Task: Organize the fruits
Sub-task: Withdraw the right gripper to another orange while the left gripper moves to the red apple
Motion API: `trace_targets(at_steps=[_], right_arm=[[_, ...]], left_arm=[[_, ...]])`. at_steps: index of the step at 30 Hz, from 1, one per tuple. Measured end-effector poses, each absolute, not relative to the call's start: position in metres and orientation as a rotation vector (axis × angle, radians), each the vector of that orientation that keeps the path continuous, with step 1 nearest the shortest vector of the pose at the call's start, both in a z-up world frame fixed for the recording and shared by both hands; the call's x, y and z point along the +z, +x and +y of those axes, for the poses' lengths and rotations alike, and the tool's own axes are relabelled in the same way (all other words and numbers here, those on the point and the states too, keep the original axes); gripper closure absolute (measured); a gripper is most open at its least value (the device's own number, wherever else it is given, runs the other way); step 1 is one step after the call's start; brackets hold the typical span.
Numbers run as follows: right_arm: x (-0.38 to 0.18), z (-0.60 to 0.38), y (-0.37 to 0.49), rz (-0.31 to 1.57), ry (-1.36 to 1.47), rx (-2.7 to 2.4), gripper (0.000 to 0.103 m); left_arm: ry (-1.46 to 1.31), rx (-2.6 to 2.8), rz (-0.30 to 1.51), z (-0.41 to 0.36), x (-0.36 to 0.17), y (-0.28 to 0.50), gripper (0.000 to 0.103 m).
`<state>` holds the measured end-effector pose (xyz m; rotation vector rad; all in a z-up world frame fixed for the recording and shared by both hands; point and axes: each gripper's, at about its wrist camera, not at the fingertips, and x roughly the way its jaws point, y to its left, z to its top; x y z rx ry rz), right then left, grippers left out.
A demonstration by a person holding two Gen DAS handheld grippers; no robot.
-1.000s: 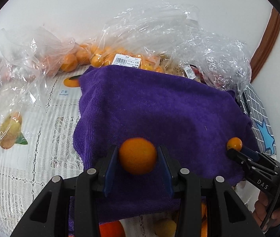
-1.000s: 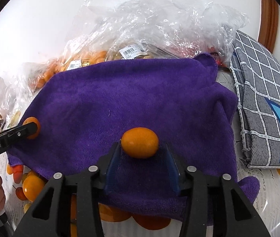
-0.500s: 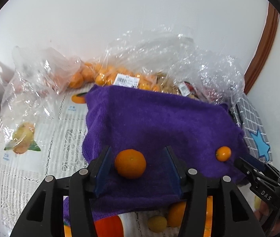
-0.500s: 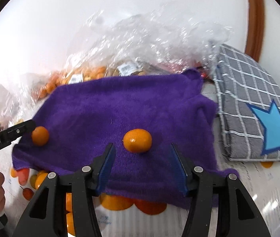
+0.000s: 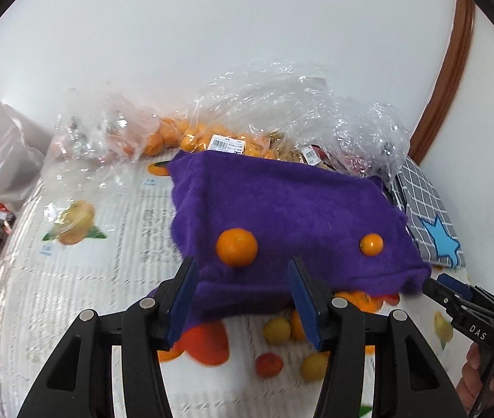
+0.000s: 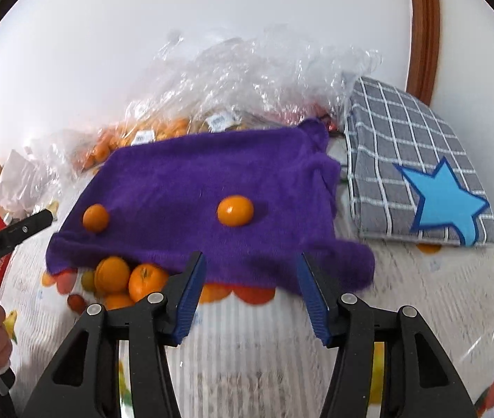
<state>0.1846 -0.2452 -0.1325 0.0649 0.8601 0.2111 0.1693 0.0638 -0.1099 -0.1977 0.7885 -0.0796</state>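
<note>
Both grippers backed off, jaws wide, empty: left gripper (image 5: pixel 243 299) released round orange mandarin (image 5: pixel 236 246), right gripper (image 6: pixel 249 287) released oval orange kumquat (image 6: pixel 235 210), at 12 o'clock on fuzzy purple towel (image 6: pixel 184 188). Placement looks done.

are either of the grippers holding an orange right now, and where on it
Nothing is held. Left gripper and right gripper are both open; the two oranges lie free on the purple towel.
</note>
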Motion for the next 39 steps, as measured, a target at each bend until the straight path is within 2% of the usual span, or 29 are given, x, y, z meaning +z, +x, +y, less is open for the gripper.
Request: trace_targets(at_steps=[7, 14, 25, 26, 39], right_arm=[[-0.141, -0.236, 0.156, 0.844, 0.094, 0.268, 0.055], [-0.163, -0.205, 0.137, 0.886, 0.078, 0.400, 0.072], [-0.183, -0.186, 0.153, 0.927, 0.077, 0.413, 0.068], [-0.187, -0.188, 0.156, 0.945, 0.092, 0.420, 0.071], [-0.186, -0.226, 0.144, 0.907, 0.031, 0.342, 0.072]], left_arm=[[-0.197, -0.050, 0.817, 0.080, -0.118, 0.144, 0.052], [-0.228, -0.051, 0.859, 0.095, -0.141, 0.123, 0.051], [-0.252, -0.054, 0.867, 0.103, -0.157, 0.117, 0.048], [-0.251, -0.061, 0.867, 0.100, -0.158, 0.118, 0.048], [-0.164, -0.174, 0.909, 0.038, -0.175, 0.133, 0.048]])
